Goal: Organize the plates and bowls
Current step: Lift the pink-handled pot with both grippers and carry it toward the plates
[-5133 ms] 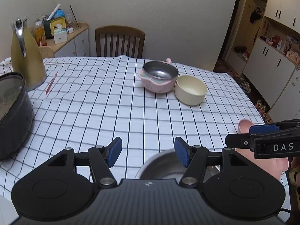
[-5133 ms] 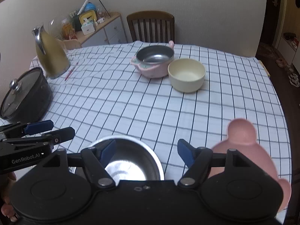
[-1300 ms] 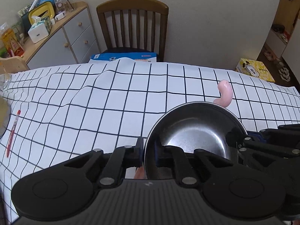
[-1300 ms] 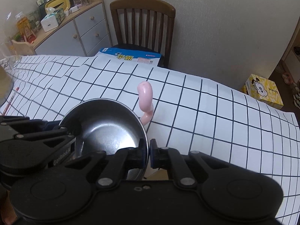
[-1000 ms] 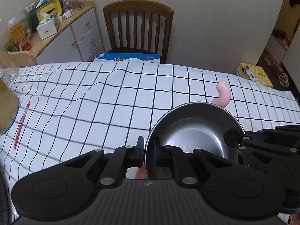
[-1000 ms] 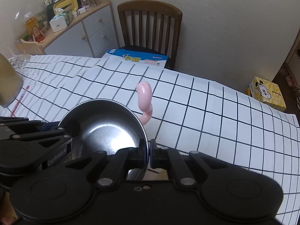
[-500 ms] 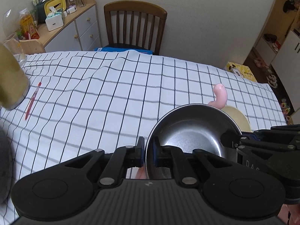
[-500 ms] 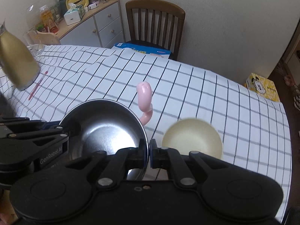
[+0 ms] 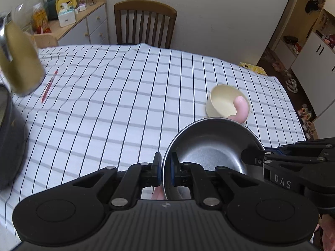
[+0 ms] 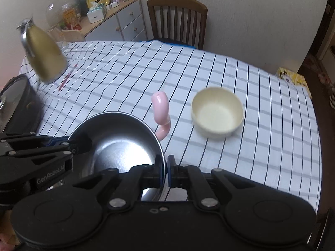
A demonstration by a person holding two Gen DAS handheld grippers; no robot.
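Both grippers hold the steel-lined pink bowl (image 9: 211,146) above the checked tablecloth (image 9: 117,108). My left gripper (image 9: 166,170) is shut on its left rim. My right gripper (image 10: 165,171) is shut on its right rim and also shows at the right of the left wrist view (image 9: 257,159). The bowl (image 10: 123,144) has a curved pink handle (image 10: 161,113) that sticks up at its far side. A cream bowl (image 10: 217,110) sits on the cloth beyond it to the right; it also shows in the left wrist view (image 9: 224,100).
A gold jug (image 10: 44,56), a red pen (image 10: 67,79) and a dark lidded pot (image 10: 18,102) are at the left of the table. A wooden chair (image 10: 178,18) stands behind it, a cabinet (image 10: 117,18) with clutter at the back left.
Both grippers have pulled back toward me with the steel-lined pink bowl held between them. The cream bowl, the jug and the pot have come into view.
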